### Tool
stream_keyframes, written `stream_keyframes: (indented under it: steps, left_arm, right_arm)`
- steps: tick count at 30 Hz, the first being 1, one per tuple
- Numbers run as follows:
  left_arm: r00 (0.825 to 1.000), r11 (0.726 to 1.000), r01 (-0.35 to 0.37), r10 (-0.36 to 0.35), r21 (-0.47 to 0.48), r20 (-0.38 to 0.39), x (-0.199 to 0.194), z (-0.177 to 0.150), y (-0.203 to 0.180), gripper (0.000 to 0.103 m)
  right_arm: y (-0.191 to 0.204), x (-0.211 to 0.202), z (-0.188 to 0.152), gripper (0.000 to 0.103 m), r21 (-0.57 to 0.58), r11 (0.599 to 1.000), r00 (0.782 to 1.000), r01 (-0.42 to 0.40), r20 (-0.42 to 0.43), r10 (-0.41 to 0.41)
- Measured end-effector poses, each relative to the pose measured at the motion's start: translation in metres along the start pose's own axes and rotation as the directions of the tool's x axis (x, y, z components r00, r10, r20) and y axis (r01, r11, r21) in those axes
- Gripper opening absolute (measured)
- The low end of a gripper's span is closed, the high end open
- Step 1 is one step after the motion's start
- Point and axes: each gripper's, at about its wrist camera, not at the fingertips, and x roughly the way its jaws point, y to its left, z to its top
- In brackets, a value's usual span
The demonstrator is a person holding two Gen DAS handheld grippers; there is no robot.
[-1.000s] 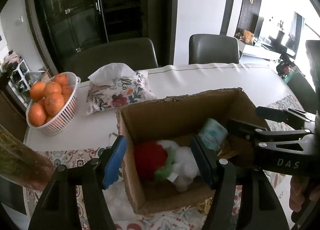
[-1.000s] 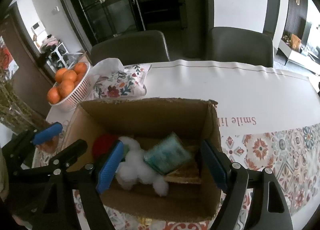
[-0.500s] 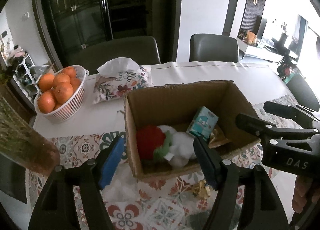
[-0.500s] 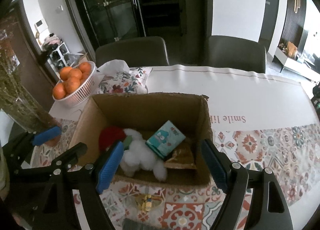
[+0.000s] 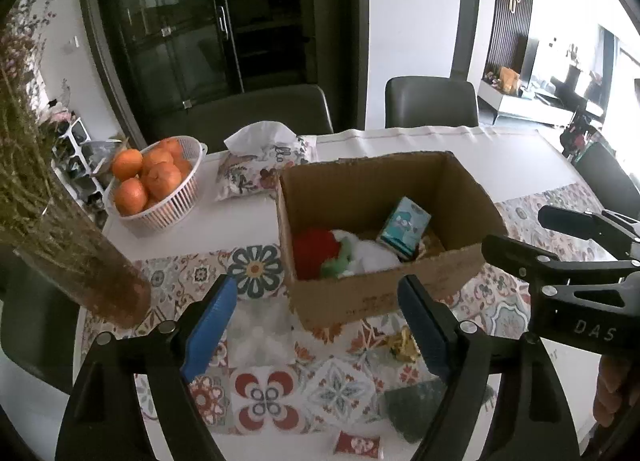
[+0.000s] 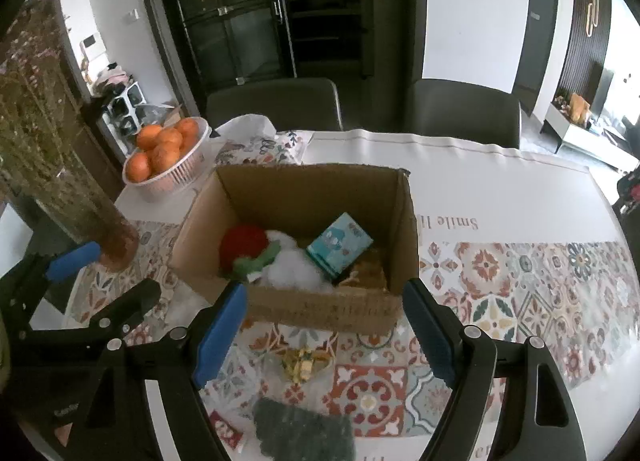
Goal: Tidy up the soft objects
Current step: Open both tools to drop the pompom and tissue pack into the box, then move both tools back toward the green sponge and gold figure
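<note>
Worktop (image 6: 520, 197): patterned cloth, cardboard box (image 6: 320, 309) mid-worktop.
Left tool (image 5: 316, 325): open, empty.
Right tool (image 6: 320, 325): open, empty.
Green sponge (image 6: 304, 431): near edge, right below right tool, nearest it.
Box: toys inside.

light: daylight from right, blown-out | focus: fairly sharp | edges: fisheye bend, black vignette

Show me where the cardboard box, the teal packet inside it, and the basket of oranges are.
cardboard box (image 6: 320, 307): right wrist view, on its near outer wall.
teal packet (image 6: 339, 243): right wrist view, on its printed front face.
basket of oranges (image 5: 176, 203): left wrist view, on the white slatted side.
</note>
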Motion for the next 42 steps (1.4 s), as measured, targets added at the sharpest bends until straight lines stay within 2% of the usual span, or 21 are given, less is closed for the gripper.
stream_keyframes:
  steps: [8,20,33,42]
  left_arm:
    - [1.000,1.000,-0.002,0.002,0.000,-0.025,-0.020,-0.023,-0.001,0.083]
    - [0.999,1.000,0.001,-0.001,0.001,-0.052,-0.041,-0.060,-0.007,0.086]
    - [0.991,0.999,0.019,-0.016,0.025,-0.132,-0.037,-0.096,-0.017,0.087]
    - [0.977,0.998,0.040,-0.029,0.050,-0.210,-0.021,-0.116,-0.021,0.087]
  right_arm:
    - [0.008,-0.021,-0.023,0.081,-0.013,1.000,1.000,-0.005,-0.008,0.005]
    - [0.016,-0.033,-0.060,0.081,-0.025,0.999,0.997,-0.034,-0.067,0.032]
    - [0.019,-0.028,-0.098,0.081,-0.050,0.997,0.987,-0.054,-0.152,0.046]
    - [0.018,-0.013,-0.117,0.081,-0.056,0.996,0.972,-0.071,-0.227,0.056]
